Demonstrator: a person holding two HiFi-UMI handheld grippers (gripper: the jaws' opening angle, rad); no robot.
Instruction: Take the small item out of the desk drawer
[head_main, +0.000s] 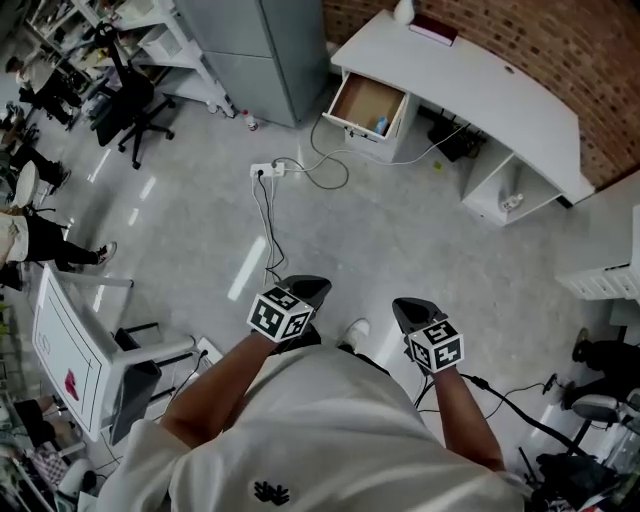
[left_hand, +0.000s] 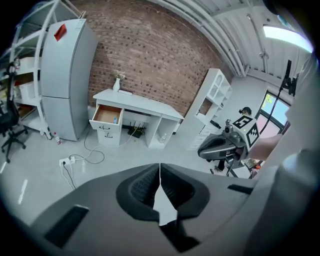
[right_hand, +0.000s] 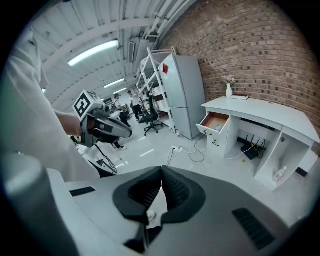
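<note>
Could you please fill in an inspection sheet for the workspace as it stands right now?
Surface: white desk, top mostly bare; a vase and a book at one end.
Job's things: drawer stands open; small blue item lies inside.
Clutter: small bottle on the floor beside the fridge.
Grippers: left gripper and right gripper are far from the desk, fingers shut, nothing between them.
Cables: power strip on the floor; white cable loops toward the desk, black cable runs toward the person.
Surroundings: brick wall, office chair, people at the left.
</note>
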